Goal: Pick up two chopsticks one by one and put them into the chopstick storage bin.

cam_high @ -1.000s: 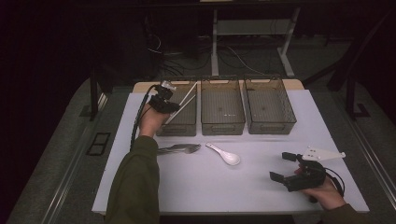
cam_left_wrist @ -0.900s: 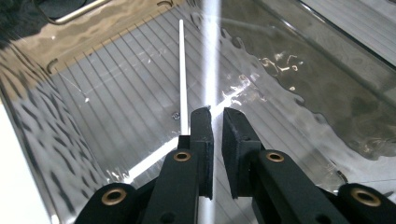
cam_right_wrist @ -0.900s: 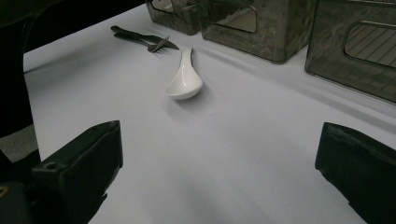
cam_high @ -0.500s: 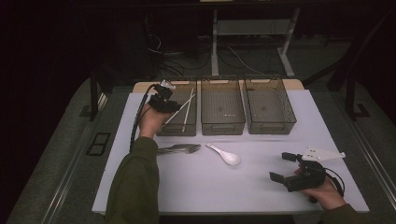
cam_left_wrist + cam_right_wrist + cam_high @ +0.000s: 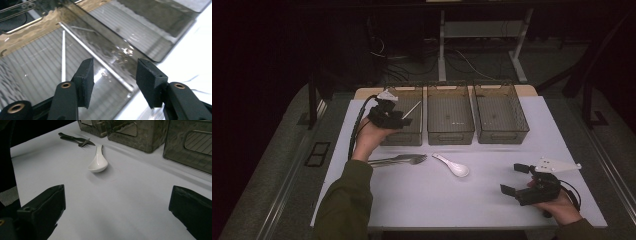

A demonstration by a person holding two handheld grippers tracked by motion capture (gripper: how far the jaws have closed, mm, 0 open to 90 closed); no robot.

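Left gripper (image 5: pixel 404 119) hovers over the leftmost of 3 bins (image 5: pixel 416 136), jaws parted and just opened, nothing between them; 2 chopsticks (image 5: pixel 63 53) lie inside that bin below the jaws, apparently just released, 1 running near-to-far along the floor and 1 leaning against the bin's right wall. Forks (image 5: pixel 398 160) lie on the table (image 5: pixel 422 200) just near of that bin, long axis left-to-right, closest to the left hand, so a downward, nearward reach would likely come next. Right gripper (image 5: pixel 516 179) rests at the near right, jaws wide and empty; the spoon (image 5: pixel 98 163) lies to its left, between it and the forks.
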